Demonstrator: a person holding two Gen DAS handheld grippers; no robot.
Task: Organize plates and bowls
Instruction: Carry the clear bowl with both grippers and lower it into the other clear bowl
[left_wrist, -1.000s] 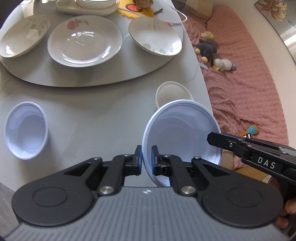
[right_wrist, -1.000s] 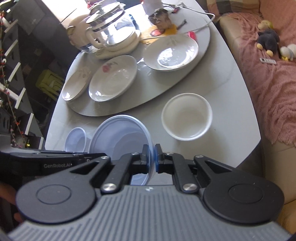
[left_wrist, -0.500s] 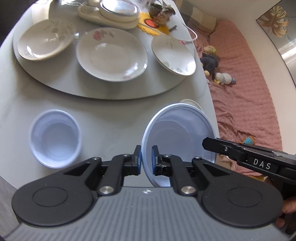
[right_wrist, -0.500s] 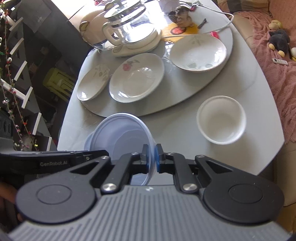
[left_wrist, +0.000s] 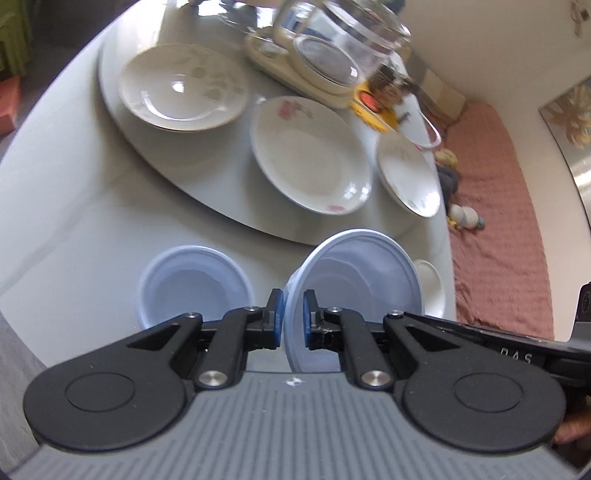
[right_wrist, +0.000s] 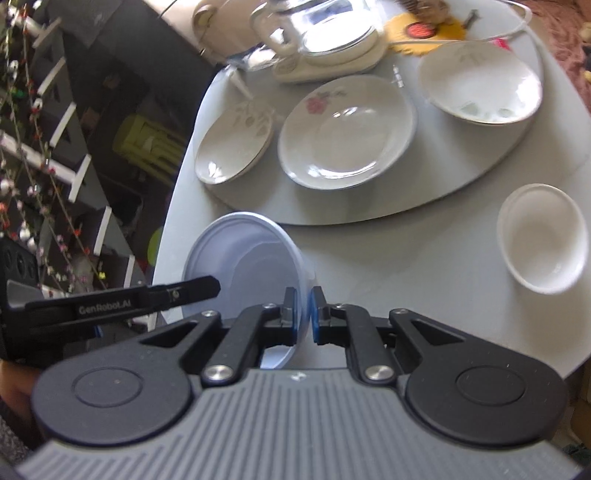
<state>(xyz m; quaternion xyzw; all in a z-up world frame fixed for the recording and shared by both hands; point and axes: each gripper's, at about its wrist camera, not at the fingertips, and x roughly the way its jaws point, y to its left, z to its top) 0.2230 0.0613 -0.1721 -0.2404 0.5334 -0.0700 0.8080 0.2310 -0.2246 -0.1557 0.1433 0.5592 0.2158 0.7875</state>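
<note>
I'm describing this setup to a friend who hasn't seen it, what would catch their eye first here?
First, the pale blue bowl held on edge above the near table, pinched at opposite rims by the left hand-held gripper and the right hand-held gripper. A second blue bowl sits just left of it, a white bowl off to the right. Beyond, three white plates lie in a row on the turntable before a glass kettle.
</note>
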